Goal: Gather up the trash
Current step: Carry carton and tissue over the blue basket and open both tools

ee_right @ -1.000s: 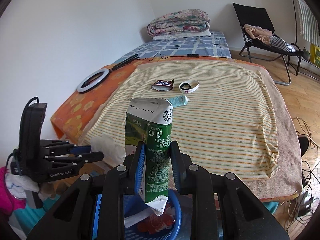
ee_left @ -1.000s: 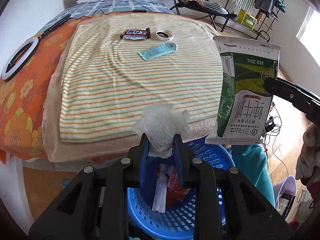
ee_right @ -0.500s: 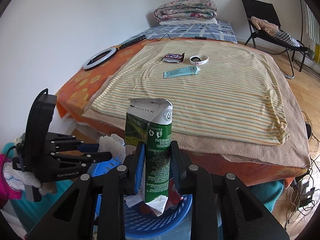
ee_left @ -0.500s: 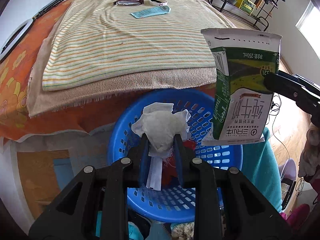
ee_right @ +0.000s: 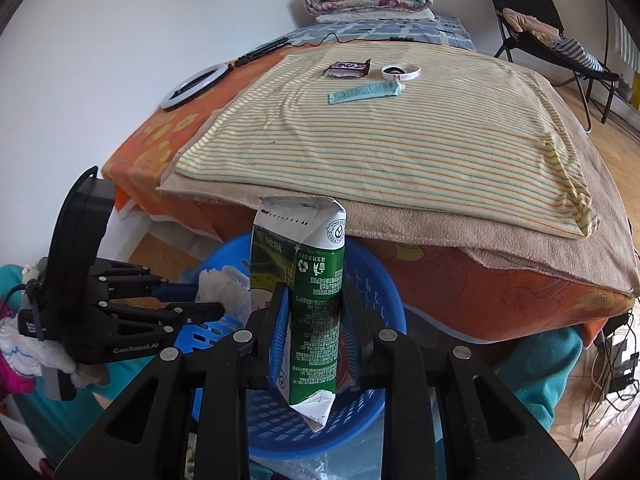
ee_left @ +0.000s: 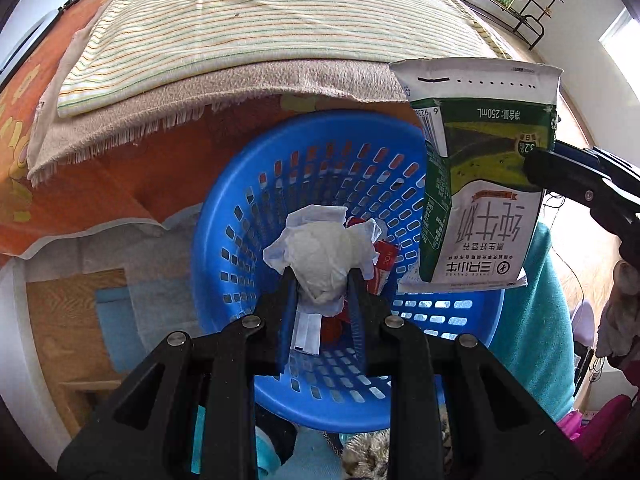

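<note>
My left gripper (ee_left: 322,276) is shut on a crumpled white tissue (ee_left: 324,252) and holds it over the blue plastic basket (ee_left: 240,216). The basket holds a red wrapper (ee_left: 384,264) and white paper. My right gripper (ee_right: 314,304) is shut on a green and white milk carton (ee_right: 308,280), upright above the basket (ee_right: 372,280). The carton also shows in the left wrist view (ee_left: 480,184) over the basket's right rim. On the bed lie a candy bar wrapper (ee_right: 347,68), a teal sachet (ee_right: 366,91) and a white wristband (ee_right: 401,72).
The bed with a striped blanket (ee_right: 380,132) stands right behind the basket, its edge overhanging the rim. A ring light (ee_right: 195,86) lies on the orange sheet at left. A folding chair (ee_right: 532,20) stands at the back right. Teal cloth (ee_left: 528,320) lies beside the basket.
Both grippers have dropped lower and tilted down toward the basket, still holding the tissue and the carton. The basket now fills the left wrist view; the bed top has moved up and away.
</note>
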A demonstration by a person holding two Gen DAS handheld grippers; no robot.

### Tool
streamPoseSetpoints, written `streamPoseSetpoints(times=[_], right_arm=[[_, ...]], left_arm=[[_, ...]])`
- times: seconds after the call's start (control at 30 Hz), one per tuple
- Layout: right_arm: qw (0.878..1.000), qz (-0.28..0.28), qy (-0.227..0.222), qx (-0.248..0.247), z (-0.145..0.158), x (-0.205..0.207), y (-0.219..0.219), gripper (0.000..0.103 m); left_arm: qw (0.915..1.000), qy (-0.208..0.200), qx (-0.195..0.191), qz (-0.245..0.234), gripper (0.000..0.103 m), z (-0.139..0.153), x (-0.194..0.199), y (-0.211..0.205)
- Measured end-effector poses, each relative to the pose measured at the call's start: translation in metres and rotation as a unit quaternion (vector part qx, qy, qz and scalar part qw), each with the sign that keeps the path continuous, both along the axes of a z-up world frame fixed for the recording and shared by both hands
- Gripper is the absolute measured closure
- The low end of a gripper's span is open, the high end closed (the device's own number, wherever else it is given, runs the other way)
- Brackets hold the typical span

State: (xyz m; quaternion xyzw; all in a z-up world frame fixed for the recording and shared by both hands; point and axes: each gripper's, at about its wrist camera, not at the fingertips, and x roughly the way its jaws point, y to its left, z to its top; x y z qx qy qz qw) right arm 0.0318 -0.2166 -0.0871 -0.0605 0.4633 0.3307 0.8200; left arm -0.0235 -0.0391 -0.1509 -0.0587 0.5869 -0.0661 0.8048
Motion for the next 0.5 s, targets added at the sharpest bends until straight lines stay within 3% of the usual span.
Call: streamPoseSetpoints(times=[0.5], right_arm=[[0.999, -0.007, 0.048, -0.013, -0.037, -0.002, -0.005, 0.077]], left_arm=[[0.9993, 0.031, 0.014, -0.012, 0.074, -0.02, 0.0, -0.009]])
